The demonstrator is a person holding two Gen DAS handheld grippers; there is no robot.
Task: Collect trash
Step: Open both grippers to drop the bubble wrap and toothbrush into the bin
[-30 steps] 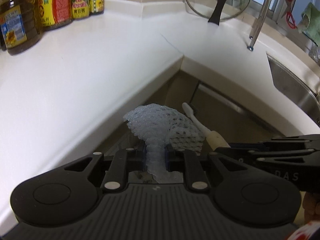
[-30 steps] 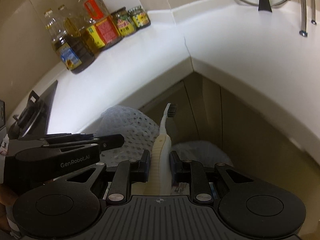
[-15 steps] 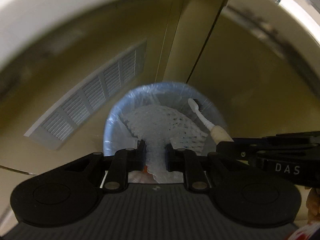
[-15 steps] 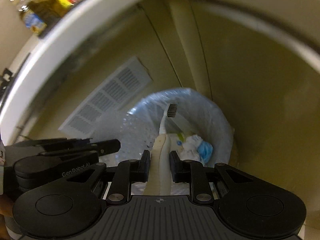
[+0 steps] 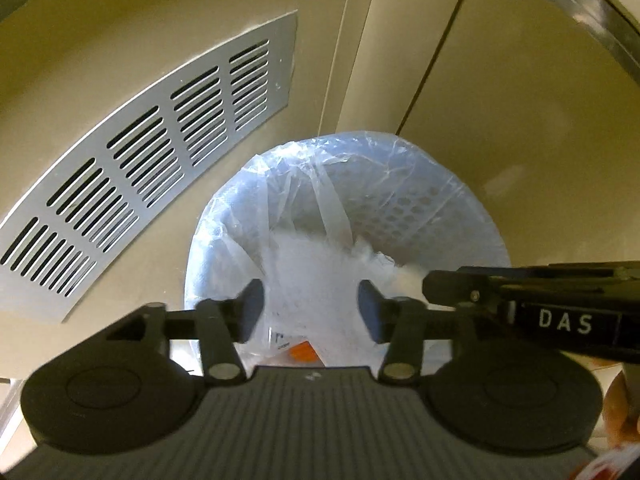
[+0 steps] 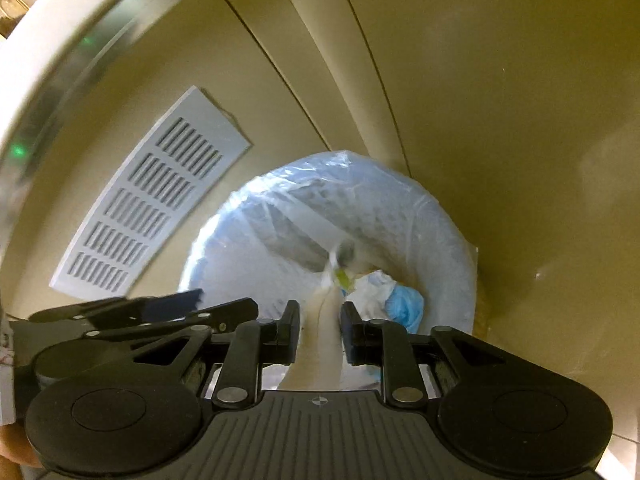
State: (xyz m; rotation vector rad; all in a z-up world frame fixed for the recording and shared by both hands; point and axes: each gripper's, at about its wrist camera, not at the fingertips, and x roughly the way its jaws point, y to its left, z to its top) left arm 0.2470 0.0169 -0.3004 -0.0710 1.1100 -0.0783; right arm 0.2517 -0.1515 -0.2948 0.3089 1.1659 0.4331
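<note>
My left gripper (image 5: 310, 310) hangs over a blue trash bin (image 5: 460, 200) lined with a clear bag. Its jaws are opening and nothing is held between them. The white foam net (image 5: 314, 266) is a blur below them, inside the bin. My right gripper (image 6: 320, 330) is beside it over the same bin (image 6: 444, 220). Its jaws are opening too, and the cream toothbrush (image 6: 324, 336) stands blurred and loose between them, head pointing down into the bin. Each gripper shows in the other's view, the right gripper (image 5: 436, 286) from the right and the left gripper (image 6: 216, 304) from the left.
Crumpled blue and white trash (image 6: 400, 304) and an orange scrap (image 5: 304, 350) lie in the bin. Beige cabinet doors (image 5: 500, 100) rise behind it, with a grey vent grille (image 5: 140, 168) on the left. The white countertop edge (image 6: 24, 60) overhangs above.
Both grippers sank from countertop height to just above the bin. The left jaws opened and let the foam net go. The right jaws parted around the toothbrush.
</note>
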